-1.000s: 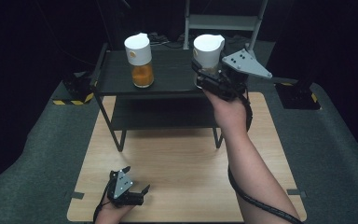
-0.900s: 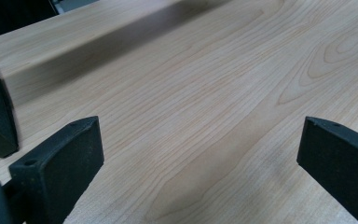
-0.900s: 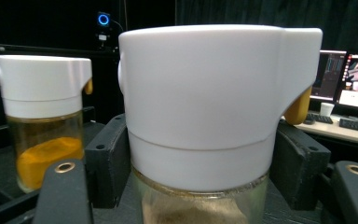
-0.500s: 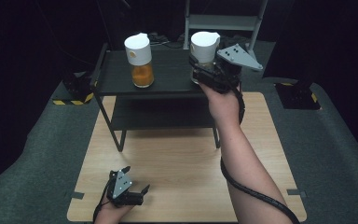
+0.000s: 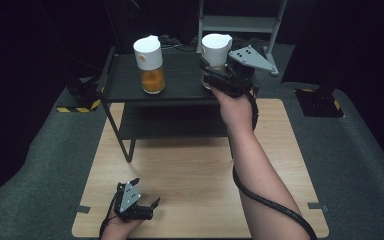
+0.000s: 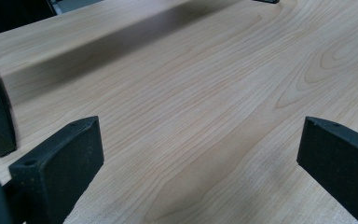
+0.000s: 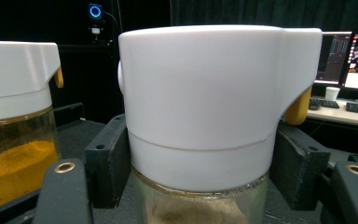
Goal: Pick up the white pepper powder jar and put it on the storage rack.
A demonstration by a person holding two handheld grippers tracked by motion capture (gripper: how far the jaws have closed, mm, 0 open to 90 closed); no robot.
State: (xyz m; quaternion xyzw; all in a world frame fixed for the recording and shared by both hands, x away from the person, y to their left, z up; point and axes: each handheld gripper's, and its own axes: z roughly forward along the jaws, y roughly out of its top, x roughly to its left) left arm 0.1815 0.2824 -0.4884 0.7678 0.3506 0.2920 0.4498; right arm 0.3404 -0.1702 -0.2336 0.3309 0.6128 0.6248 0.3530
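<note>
The right gripper [image 5: 219,75] reached over the top of a black two-level shelf [image 5: 180,87] that stood at the far end of the wooden bench [image 5: 190,170], and its jaws were clamped on a glass jar [image 5: 215,55] with a white cap. In the right gripper view the jaws pressed against both sides of that jar [image 7: 205,140] at the lower edge of its cap, with a yellow spout showing at the cap's right side and brownish contents visible through the glass below. A second jar [image 5: 150,65], holding orange powder under the same kind of white cap, stood apart to the left on the same shelf top. The left gripper [image 5: 136,206] rested low at the near edge of the bench, its jaws spread wide over bare wood with nothing between them.
</note>
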